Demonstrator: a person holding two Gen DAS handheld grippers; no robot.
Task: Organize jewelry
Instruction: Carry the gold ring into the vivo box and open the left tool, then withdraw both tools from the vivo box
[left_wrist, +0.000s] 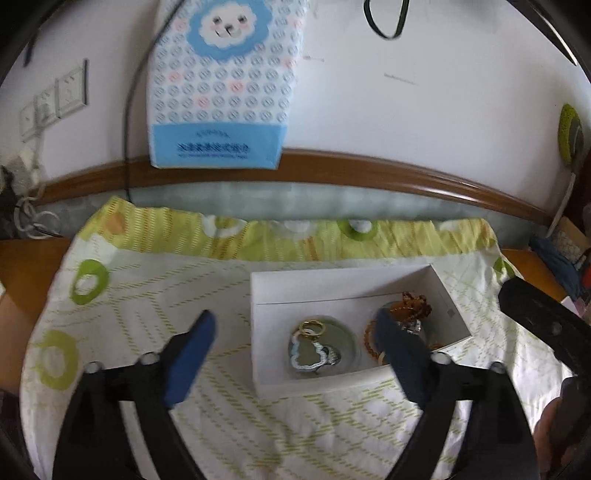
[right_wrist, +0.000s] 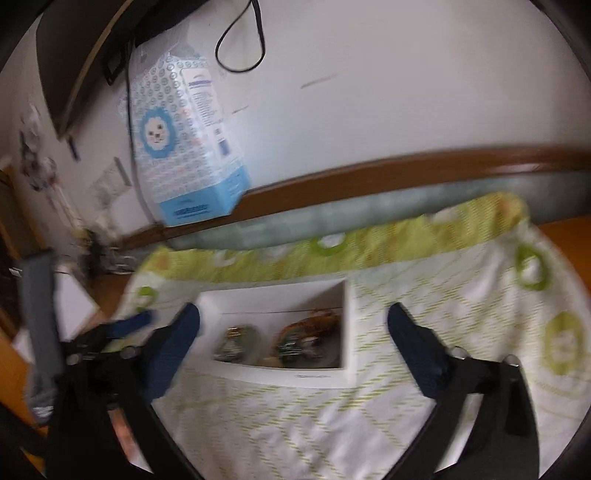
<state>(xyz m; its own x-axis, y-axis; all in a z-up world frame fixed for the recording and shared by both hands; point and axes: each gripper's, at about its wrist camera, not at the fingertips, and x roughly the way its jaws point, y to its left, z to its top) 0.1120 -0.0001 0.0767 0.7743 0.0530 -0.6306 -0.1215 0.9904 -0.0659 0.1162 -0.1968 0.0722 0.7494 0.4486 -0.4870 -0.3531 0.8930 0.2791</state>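
Note:
A white open box (left_wrist: 258, 332) lies on the green-patterned cloth. In it sit a round clear dish with a gold ring and a cloud-shaped charm (left_wrist: 312, 352), and beside it amber beads (left_wrist: 415, 304) with a small silver piece. My left gripper (left_wrist: 295, 332) is open, its blue right finger (left_wrist: 400, 354) over the box's right half and its left finger on the cloth side. In the right wrist view the same box (right_wrist: 347, 332) shows blurred, with both dishes inside. My right gripper (right_wrist: 291, 325) is open and empty, straddling the box from the near side.
A blue-and-white packet with a sheep face (left_wrist: 221, 85) leans on the wall above a brown rail (left_wrist: 369, 166). Wall sockets and cables (left_wrist: 55, 96) are at the left. The other gripper's black body (left_wrist: 543, 325) is at the right edge. Orange tabletop (left_wrist: 22, 266) shows beyond the cloth.

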